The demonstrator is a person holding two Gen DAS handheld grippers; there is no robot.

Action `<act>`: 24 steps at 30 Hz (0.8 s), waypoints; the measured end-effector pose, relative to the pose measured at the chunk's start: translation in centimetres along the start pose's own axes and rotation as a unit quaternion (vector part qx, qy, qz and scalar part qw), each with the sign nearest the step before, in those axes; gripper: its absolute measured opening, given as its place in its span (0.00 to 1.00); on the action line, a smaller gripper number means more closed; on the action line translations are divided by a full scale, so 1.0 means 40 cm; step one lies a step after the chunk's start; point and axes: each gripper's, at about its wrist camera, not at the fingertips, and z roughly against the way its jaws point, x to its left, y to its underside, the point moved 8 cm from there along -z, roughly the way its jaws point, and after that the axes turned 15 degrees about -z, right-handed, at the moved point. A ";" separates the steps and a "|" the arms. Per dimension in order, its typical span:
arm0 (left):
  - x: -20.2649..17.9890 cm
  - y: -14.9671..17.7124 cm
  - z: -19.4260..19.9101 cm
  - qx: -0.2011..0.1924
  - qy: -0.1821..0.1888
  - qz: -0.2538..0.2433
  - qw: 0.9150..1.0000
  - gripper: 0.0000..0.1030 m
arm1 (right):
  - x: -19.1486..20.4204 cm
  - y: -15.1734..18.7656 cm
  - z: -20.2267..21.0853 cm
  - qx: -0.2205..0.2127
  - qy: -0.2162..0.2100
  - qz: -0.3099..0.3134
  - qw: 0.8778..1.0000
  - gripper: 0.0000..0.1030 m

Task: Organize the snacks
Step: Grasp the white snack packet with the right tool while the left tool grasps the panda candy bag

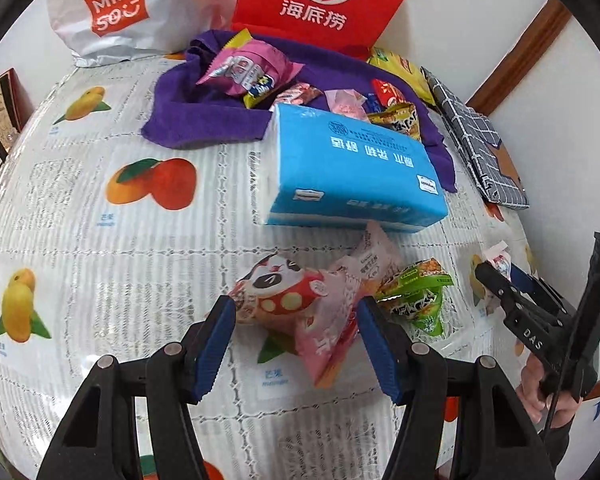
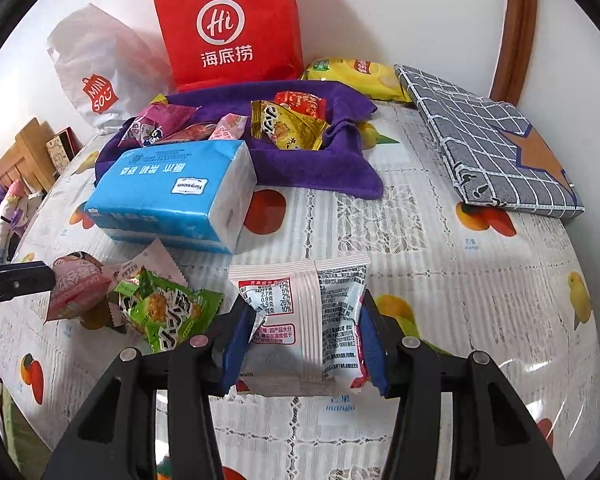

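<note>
Two claws, right claw (image 2: 306, 344) pinching white snack packet (image 2: 300, 320) upright, left claw (image 1: 296, 344) wide around pink packets (image 1: 300, 304).

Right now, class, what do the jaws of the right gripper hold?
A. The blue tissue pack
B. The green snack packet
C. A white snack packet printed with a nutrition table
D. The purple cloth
C: in the right wrist view the right gripper has its jaws closed on the sides of the white snack packet, while the blue tissue pack lies apart on the table.

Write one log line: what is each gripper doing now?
left gripper: open around pink snack | right gripper: shut on white packet
</note>
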 end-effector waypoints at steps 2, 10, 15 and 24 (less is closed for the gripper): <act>-0.003 -0.002 -0.022 0.009 0.000 0.003 1.000 0.59 | -0.007 0.005 -0.001 0.002 0.002 -0.002 1.000 0.49; -0.008 -0.010 -0.075 0.027 -0.005 0.000 1.000 0.63 | -0.037 0.031 -0.017 0.016 0.011 -0.007 1.000 0.49; -0.010 -0.007 -0.091 0.034 -0.005 0.001 0.999 0.63 | -0.047 0.027 -0.018 0.015 0.013 -0.010 1.000 0.49; -0.014 -0.016 -0.097 0.034 -0.010 -0.003 0.999 0.69 | -0.060 0.034 -0.023 0.019 0.018 -0.012 1.000 0.49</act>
